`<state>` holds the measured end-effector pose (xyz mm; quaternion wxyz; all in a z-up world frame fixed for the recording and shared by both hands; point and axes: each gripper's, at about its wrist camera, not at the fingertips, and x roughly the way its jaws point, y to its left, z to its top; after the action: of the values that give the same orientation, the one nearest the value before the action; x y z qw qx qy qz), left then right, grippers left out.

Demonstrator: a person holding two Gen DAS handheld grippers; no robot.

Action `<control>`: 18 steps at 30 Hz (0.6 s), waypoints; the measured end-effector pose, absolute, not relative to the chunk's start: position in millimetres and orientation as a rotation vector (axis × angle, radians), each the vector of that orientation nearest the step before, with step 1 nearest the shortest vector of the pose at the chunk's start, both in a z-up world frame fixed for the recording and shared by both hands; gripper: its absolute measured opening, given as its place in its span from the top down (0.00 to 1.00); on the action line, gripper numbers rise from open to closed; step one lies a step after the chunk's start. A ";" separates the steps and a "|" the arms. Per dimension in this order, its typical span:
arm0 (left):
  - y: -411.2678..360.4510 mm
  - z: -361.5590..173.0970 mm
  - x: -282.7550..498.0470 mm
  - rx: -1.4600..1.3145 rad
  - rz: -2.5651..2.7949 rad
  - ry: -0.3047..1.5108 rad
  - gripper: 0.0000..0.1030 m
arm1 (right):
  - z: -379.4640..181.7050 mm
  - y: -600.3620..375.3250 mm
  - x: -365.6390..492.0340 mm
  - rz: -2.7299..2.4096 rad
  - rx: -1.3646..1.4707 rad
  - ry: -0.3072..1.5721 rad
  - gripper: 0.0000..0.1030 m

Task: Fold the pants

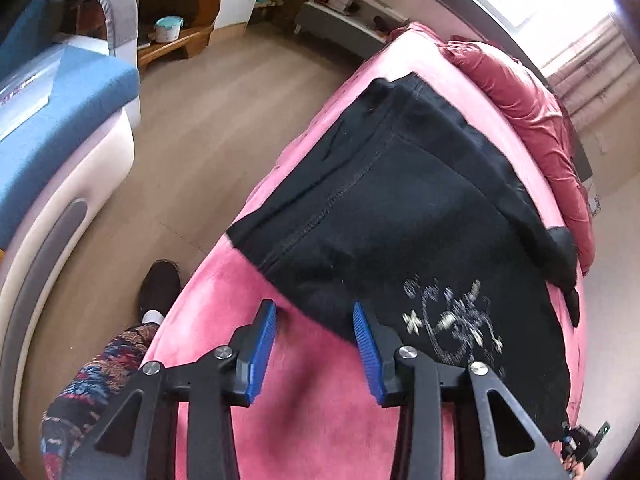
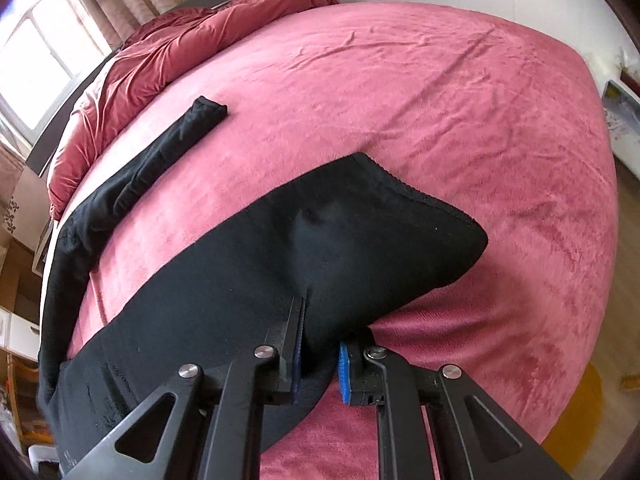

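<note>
The black pants (image 1: pixel 400 208) lie spread on the pink bed (image 1: pixel 312 420), and I work on them with a claw in each hand.

My left claw (image 1: pixel 314 312) is open. Its two blue pads stand apart above the near edge of the pants. The right pad sits over the black cloth, the left pad over the pink cover, and nothing is pressed between them. Just beside this claw, on the pants, I see a pale silver print (image 1: pixel 452 320) with curly lines and small crosses. A stitched seam (image 1: pixel 320 216) runs across the cloth further away. The pants reach toward the crumpled red blanket (image 1: pixel 532 112) at the far side of the bed.

My right claw (image 2: pixel 320 340) is closed on the pants (image 2: pixel 320 240). A fold of black cloth is pinched between its pads and rises a little there, so a small ridge of fabric shows just in front of the fingers. From this view one wide end of the pants, with a wavy hem (image 2: pixel 416 192), lies in the middle of the bed (image 2: pixel 440 80). A narrow leg (image 2: pixel 176 136) stretches away toward the red blanket (image 2: pixel 168 52) near the window (image 2: pixel 40 60).

Beside the bed, in the left view, I see my own patterned trouser leg (image 1: pixel 92 384) and a dark shoe (image 1: pixel 158 288) on the wooden floor (image 1: pixel 208 128), and a blue and white seat (image 1: pixel 60 128) further off.
</note>
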<state>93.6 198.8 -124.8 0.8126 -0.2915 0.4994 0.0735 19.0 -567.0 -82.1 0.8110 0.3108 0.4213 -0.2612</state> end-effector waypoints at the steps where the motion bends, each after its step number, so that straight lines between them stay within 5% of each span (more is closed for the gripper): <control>1: 200.1 -126.2 97.6 -0.630 0.170 1.055 0.61 | -84.3 -567.3 18.4 -0.561 0.666 0.907 0.86; 5: 202.3 -125.7 113.0 -0.626 0.183 1.035 0.62 | -95.1 -568.8 23.9 -0.578 0.670 0.938 0.86; 7: 199.8 -123.6 118.4 -0.585 0.156 1.030 0.90 | -98.8 -568.9 26.8 -0.582 0.670 0.945 0.86; 18: 202.2 -86.7 90.4 -0.576 0.127 0.945 0.94 | -83.8 -573.6 22.7 -0.556 0.632 0.917 0.86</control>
<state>90.4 202.2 -86.7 0.8488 -0.2734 0.4485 0.0604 22.7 -573.6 -83.8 0.8126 0.2958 0.4296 -0.2602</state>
